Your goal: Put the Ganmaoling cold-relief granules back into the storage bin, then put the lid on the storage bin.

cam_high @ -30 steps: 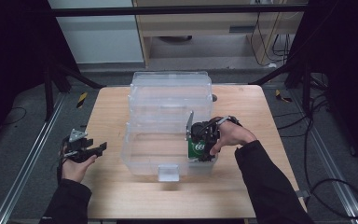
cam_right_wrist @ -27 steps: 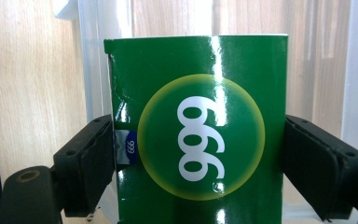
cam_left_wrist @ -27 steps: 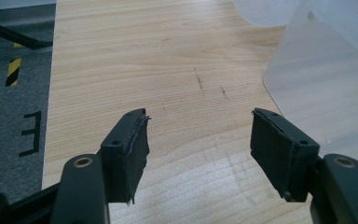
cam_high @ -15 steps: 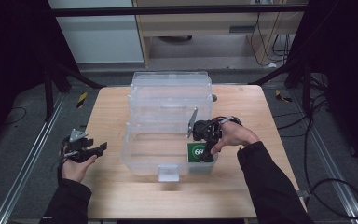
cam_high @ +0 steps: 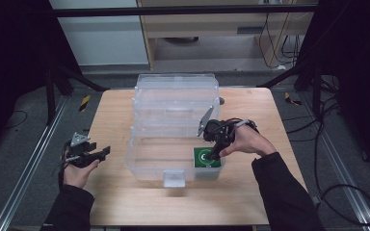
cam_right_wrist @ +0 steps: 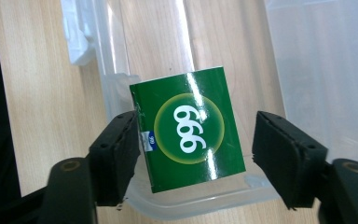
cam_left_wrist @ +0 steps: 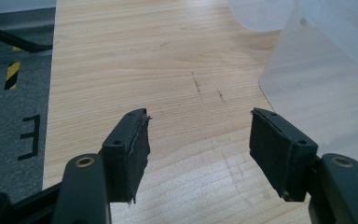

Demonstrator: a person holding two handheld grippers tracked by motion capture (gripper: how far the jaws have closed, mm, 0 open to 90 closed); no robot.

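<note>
A green box [cam_high: 207, 157] marked 999 lies flat in the front right corner of a clear plastic bin [cam_high: 142, 166]. In the right gripper view the green box [cam_right_wrist: 186, 128] rests against the bin's wall [cam_right_wrist: 177, 209]. My right gripper [cam_high: 213, 150] hangs just above it, pointing down. Its jaws have just been closing, but they stand apart on either side of the box and do not press it; the right gripper [cam_right_wrist: 196, 135] is open. My left gripper [cam_high: 101, 153] rests open over the table's left edge, with bare wood between the left gripper's [cam_left_wrist: 198, 135] jaws.
The bin's lid [cam_high: 176, 94] stands raised at the back, and a latch tab [cam_high: 175, 178] sticks out at its front. The wooden table [cam_high: 115, 108] is bare left and in front of the bin. The bin's corner [cam_left_wrist: 317, 65] is close on the left gripper's right.
The green box, upright in my right gripper a second ago, now lies flat in the bin's corner. The right gripper has lifted a little off it. The left gripper has stayed put.
</note>
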